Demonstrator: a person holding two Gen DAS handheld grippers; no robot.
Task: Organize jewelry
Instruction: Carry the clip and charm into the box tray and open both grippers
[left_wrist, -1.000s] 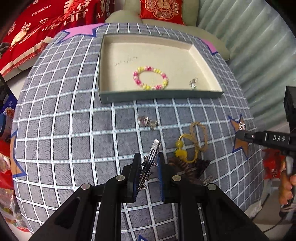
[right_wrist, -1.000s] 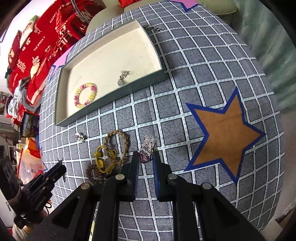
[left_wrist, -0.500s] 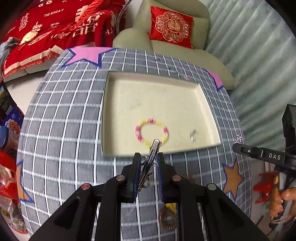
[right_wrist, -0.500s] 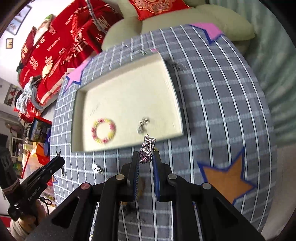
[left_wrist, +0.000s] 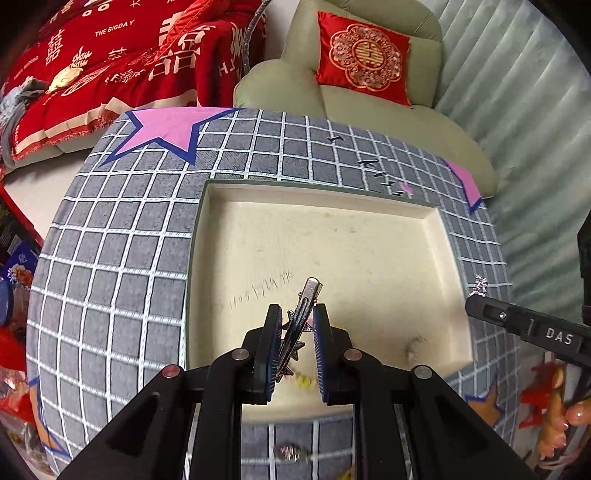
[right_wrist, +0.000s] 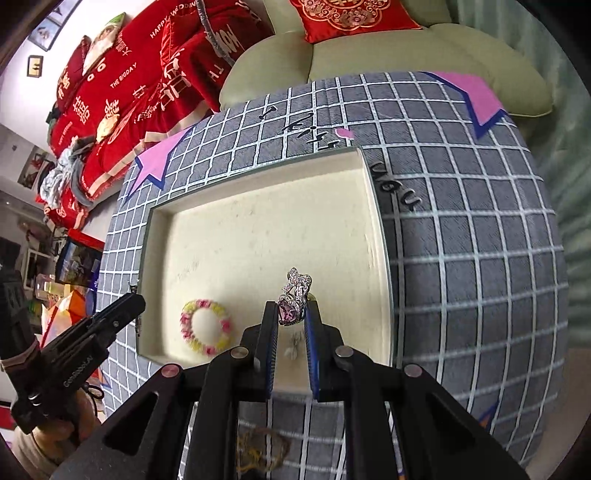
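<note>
Gray grid tablecloth holds cream tray; green sofa behind.

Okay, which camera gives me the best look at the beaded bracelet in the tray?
The right wrist view: the pink and yellow beaded bracelet lies fully visible on the tray floor, left of the right gripper. In the left wrist view only a few yellow beads show between the left gripper's fingers.

Bead bracelet lies in tray on table.
</note>
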